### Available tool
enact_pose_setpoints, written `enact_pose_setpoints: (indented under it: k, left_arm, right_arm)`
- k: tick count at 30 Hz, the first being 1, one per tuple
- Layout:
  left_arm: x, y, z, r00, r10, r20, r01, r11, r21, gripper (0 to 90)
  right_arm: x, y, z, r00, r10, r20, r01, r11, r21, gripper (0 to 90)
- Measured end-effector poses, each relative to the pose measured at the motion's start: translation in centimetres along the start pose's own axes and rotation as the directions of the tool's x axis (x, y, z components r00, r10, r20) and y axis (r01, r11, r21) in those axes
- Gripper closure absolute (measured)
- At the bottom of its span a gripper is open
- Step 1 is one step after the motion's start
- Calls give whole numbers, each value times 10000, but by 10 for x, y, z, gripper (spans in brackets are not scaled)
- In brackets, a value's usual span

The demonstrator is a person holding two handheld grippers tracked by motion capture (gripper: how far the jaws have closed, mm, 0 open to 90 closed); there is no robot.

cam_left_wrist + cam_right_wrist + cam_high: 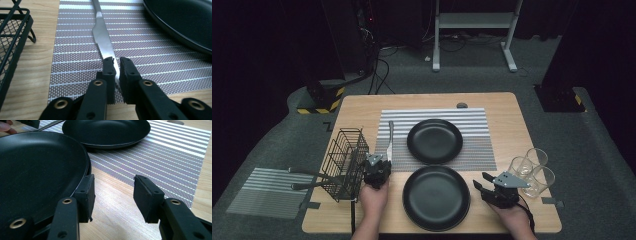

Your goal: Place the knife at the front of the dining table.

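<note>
1. High view: the left tool (377,167) sits at the near left corner of the striped mat (472,130) on the bench (507,107), its tip at the near end of a knife (390,141) that lies lengthwise along the mat's left edge. A wire basket (346,162) stands just left of it. The far plate (435,141) rests on the mat, the near plate (436,198) on bare wood in front of it. The right tool (484,182) hovers beside the near plate's right rim, with three glasses (532,170) to its right
2. Left gripper view: the left tool's jaws stand close together with a narrow gap, the knife's (103,42) near end between them; whether the pads press on the blade cannot be told. The blade lies flat on the mat (150,50), the basket (12,37) to the left
3. Right gripper view: the right tool (113,192) is about half open and holds nothing; its left jaw is right at the near plate's (37,175) rim, the right jaw over bare bench (112,205)
</note>
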State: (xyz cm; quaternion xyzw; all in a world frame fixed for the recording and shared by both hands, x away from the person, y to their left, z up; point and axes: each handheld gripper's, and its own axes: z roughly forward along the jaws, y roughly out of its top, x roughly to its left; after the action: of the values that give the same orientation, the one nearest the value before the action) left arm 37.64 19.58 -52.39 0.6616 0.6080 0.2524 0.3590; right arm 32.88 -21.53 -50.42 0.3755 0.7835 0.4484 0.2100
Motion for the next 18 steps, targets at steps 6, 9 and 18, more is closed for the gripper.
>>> enact_pose_setpoints:
  k: [6,9,18]
  left_arm:
    - [-3,-1,-2,9996,263,-64,-263,9996,-52,736]
    - [-7,-2,0,9999,159,-7,-159,9998,-96,703]
    - [-9,-1,4,9995,239,-221,-234,9994,242,742]
  right_arm:
    - [1,0,0,10000,57,1,-57,10000,-10,517]
    - [1,0,0,10000,62,3,-62,10000,-10,517]
    - [0,0,0,10000,87,2,-87,10000,-13,516]
